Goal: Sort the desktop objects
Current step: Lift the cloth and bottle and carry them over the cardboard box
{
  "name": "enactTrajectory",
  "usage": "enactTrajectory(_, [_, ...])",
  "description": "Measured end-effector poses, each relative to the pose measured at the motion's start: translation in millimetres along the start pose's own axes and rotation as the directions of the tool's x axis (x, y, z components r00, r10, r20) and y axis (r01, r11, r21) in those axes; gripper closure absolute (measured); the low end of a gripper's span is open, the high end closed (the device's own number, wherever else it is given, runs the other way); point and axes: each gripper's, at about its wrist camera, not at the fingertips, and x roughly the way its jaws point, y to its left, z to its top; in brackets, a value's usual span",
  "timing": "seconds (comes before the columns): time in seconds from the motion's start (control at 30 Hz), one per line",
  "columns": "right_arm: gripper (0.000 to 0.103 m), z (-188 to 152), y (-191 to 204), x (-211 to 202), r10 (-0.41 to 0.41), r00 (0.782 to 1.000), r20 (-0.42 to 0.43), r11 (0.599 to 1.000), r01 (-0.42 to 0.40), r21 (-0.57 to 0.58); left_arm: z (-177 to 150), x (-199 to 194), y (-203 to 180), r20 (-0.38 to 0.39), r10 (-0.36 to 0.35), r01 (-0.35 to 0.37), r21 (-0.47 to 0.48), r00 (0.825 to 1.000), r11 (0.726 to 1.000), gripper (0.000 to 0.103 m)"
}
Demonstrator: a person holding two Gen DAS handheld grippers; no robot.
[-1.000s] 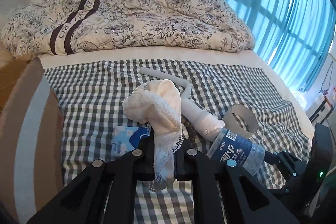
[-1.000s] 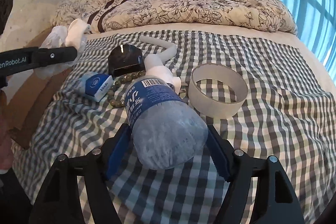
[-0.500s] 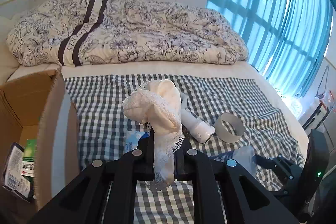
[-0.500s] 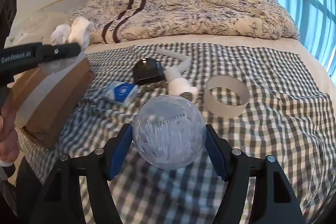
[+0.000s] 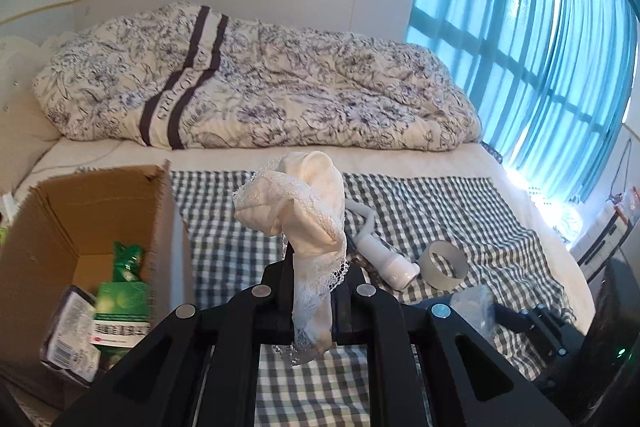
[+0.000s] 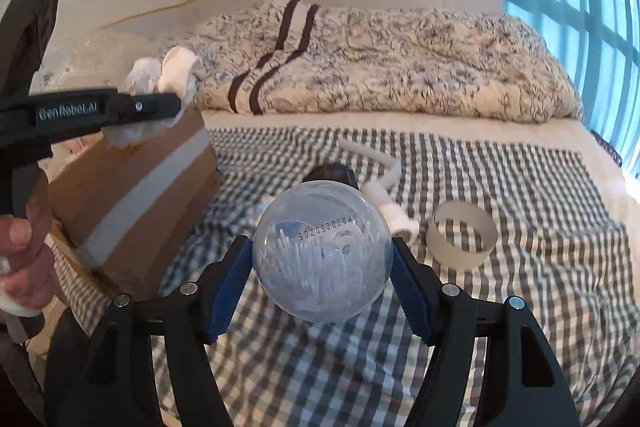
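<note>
Right gripper clamped on a clear plastic bottle, blue pads against both sides, bottle base facing the camera, held in the air above the checked cloth. Date code readable on the base.

Left gripper closed on a cream lace cloth; the cloth bunches above the fingers and a lace tail hangs down between them. In the right wrist view the left gripper is raised above the box, cloth sticking out at its tip, a hand on the handle at the left edge.

The cardboard box is open, on the bed's left side just beside the checked cloth. Inside: a green pack and a dark-wrapped pack, both blurred.

On the checked cloth past the bottle: a tape ring lying to the right, a white tube-shaped thing with a curved hose just left of the ring, and a dark object mostly hidden behind the bottle; cannot tell what it is. Same ring and white thing show in the left wrist view, near each other but apart.

Farther back: a floral quilt heaped across the bed. Blue curtains on the right, white wall behind.
</note>
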Motion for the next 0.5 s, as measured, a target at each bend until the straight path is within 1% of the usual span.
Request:
enactTrajectory(0.23, [0.034, 30.5, 18.3, -34.1, 0.008, 0.997, 0.083, 1.0, -0.006, -0.024, 16.0, -37.1, 8.1, 0.061, 0.036, -0.037, 0.009, 0.998, 0.999, 0.092])
enactTrajectory(0.5, [0.034, 63.8, 37.0, -69.5, 0.018, 0.986, 0.168, 0.999, -0.012, -0.034, 34.1, -87.9, 15.3, 0.131, 0.077, -0.08, 0.021, 0.988, 0.997, 0.092])
